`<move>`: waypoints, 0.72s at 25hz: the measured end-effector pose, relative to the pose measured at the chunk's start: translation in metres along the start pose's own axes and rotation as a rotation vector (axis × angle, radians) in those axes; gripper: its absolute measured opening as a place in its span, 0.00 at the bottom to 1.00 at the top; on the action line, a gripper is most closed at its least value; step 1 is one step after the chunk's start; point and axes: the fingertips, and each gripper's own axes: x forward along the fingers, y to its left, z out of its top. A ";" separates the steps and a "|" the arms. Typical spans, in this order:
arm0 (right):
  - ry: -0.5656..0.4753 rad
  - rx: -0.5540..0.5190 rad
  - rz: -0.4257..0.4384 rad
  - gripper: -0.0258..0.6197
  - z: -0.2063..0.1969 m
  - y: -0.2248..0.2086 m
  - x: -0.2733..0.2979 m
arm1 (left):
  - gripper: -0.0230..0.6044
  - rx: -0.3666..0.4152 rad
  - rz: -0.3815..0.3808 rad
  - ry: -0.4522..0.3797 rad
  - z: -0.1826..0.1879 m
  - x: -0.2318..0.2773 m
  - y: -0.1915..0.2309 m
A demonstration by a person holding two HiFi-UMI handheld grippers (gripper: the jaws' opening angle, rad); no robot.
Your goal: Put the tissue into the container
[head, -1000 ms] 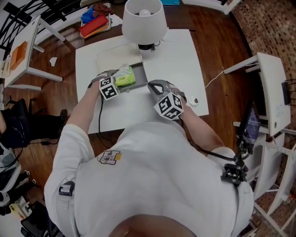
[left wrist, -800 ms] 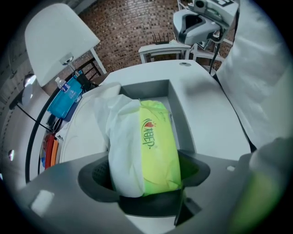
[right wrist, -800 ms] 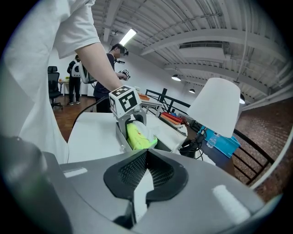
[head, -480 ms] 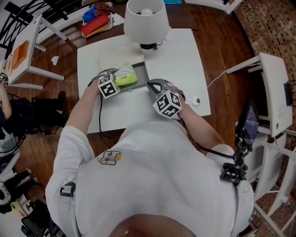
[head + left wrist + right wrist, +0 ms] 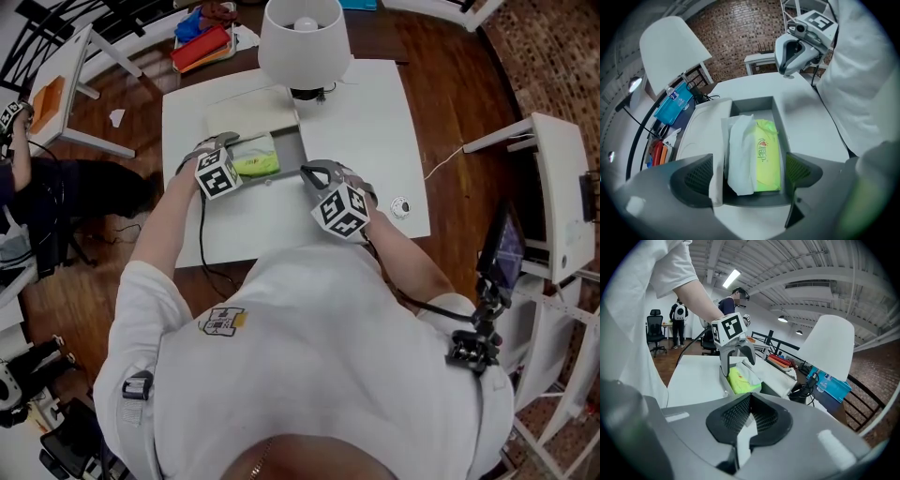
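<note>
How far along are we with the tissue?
Done: the tissue pack lies inside the grey container. In hand: nothing. The left gripper has its jaws opening either side of the pack, pads off it; the right gripper is shut, empty. Left: probably only drawing the left gripper clear.

left arm (image 5: 167,230) stretches forward, forearm bare, carrying the left gripper (image 5: 223,150) tilted downward; its jaws are opening wide, the tissue pack (image 5: 766,154) between them but not pinched. right arm (image 5: 405,258) is bent at the elbow, the right gripper (image 5: 314,172) level alongside, jaws pressed together on nothing
</note>
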 end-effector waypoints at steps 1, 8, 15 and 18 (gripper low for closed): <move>-0.002 -0.001 -0.001 0.04 0.001 -0.001 0.000 | 0.82 0.000 0.013 -0.007 0.001 -0.003 0.002; -0.016 -0.016 0.002 0.04 0.003 0.003 -0.010 | 0.70 -0.149 0.219 -0.245 0.028 -0.063 0.017; -0.026 -0.033 0.004 0.04 0.006 0.003 -0.020 | 0.36 -0.352 0.359 -0.511 0.048 -0.113 -0.021; -0.031 -0.044 0.017 0.04 0.011 0.010 -0.023 | 0.29 -0.430 0.342 -0.531 0.047 -0.108 -0.050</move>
